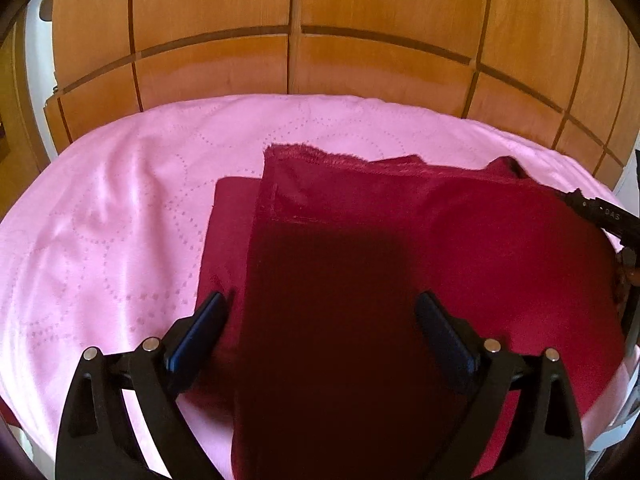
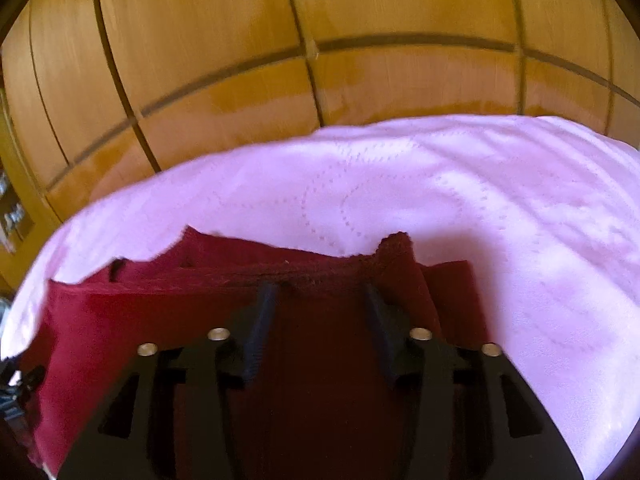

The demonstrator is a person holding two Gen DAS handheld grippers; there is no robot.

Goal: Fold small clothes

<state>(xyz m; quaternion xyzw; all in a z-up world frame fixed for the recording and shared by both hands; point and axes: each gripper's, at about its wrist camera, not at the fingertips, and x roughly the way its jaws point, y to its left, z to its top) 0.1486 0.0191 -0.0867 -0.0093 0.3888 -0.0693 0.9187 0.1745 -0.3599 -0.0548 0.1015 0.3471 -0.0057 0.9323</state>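
left gripper [image 1: 322, 310] sits at the bottom of the left wrist view with its jaws spread wide, nothing pinched. the dark red garment [image 1: 400, 248] lies between and under the two blue-padded fingers [image 1: 210, 320] but the pads aren't pressing on it, so it's released. the gripper's own shadow falls as a dark block on the cloth in the middle of the frame.

right gripper [image 2: 318, 294] is low centre in the right wrist view, jaws parted about halfway, tips right at the garment's [image 2: 120, 320] hemmed far edge. the cloth runs between the ribbed fingers [image 2: 264, 312], and it looks like the pads aren't clamping it, so i'd call it let go, though that view is a bit blurry.

the garment is folded over itself, with a lower layer sticking out on the left in the left wrist view and a frayed edge at the top. in the right wrist view a small bunched corner pokes up at the right end of the hem. it all rests on a pink quilted bedspread [image 1: 120, 208] with dotted stitching. behind the bed, filling the upper half of both views, is a wooden panelled wardrobe [image 1: 280, 20].

part of the right gripper shows at the right edge of the left wrist view, at the garment's edge. both grippers point down at a slant toward the bed.
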